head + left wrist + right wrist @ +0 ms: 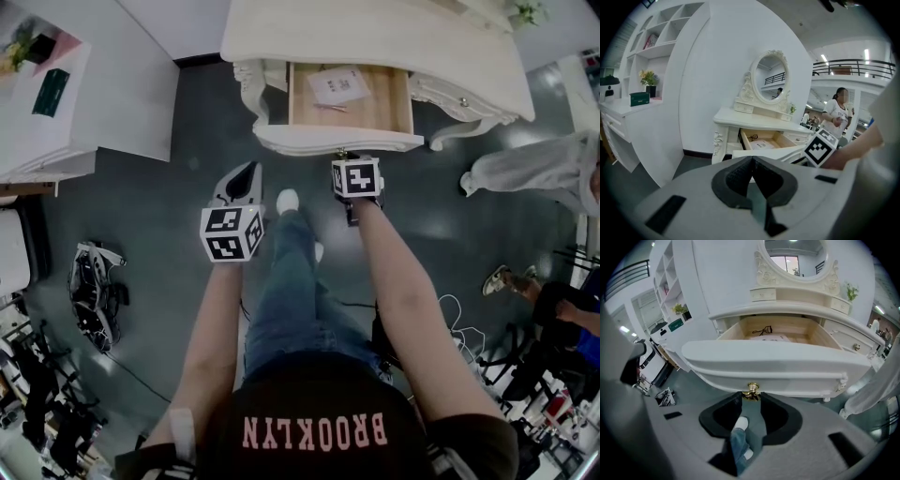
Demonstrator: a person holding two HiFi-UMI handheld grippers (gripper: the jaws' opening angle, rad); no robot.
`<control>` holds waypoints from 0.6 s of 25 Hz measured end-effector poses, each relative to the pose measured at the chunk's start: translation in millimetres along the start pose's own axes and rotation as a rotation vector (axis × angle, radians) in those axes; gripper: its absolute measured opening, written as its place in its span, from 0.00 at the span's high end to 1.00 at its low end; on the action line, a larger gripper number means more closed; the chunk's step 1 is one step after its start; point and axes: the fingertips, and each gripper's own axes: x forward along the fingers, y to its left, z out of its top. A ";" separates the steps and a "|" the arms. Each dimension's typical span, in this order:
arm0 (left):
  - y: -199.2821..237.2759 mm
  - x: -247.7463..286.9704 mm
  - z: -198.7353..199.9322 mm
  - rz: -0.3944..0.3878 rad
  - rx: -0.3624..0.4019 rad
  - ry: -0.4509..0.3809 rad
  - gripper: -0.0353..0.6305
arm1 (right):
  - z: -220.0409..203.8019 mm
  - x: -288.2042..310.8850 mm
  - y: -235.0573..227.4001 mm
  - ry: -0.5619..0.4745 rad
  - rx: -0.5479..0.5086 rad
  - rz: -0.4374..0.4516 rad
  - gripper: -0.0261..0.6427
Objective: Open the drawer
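The drawer (778,362) sticks well out from under the counter (375,37). The right gripper (751,396) has its fingers clamped on the little gold knob (751,389), only at the tips, so it might slip off. The left gripper (752,163) has its fingers together, holding nothing.

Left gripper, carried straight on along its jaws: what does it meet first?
Most likely the white drawer front, which is pulled well out. The left gripper, jaws together, points toward it with only open air between. How far off the front is, the pictures do not settle.
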 end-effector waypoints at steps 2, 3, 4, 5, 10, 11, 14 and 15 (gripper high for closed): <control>1.5 -3.4 2.5 0.006 -0.001 -0.007 0.95 | 0.5 -3.2 0.7 0.010 -0.008 0.006 0.79; 1.7 -4.5 3.9 0.007 0.001 -0.010 0.95 | 0.8 -5.5 0.6 0.008 -0.009 0.005 0.79; 1.4 -5.2 5.6 0.007 0.002 -0.014 0.95 | 1.0 -8.1 0.0 0.003 -0.009 0.002 0.81; 0.6 -5.9 7.5 0.006 0.005 -0.018 0.95 | 1.2 -11.1 -1.1 -0.004 -0.007 -0.001 0.82; -8.8 -7.8 21.0 -0.007 0.024 -0.039 0.95 | 3.9 -31.8 -7.4 -0.043 0.007 -0.006 0.90; -11.4 -8.1 23.8 -0.011 0.030 -0.042 0.95 | 4.9 -36.9 -8.3 -0.055 0.009 -0.005 0.94; -18.8 -9.2 33.0 -0.023 0.043 -0.052 0.95 | 6.9 -52.0 -8.8 -0.083 0.012 0.008 0.96; -21.3 -8.9 36.9 -0.028 0.048 -0.057 0.95 | 8.1 -57.1 -8.9 -0.090 0.011 0.015 0.96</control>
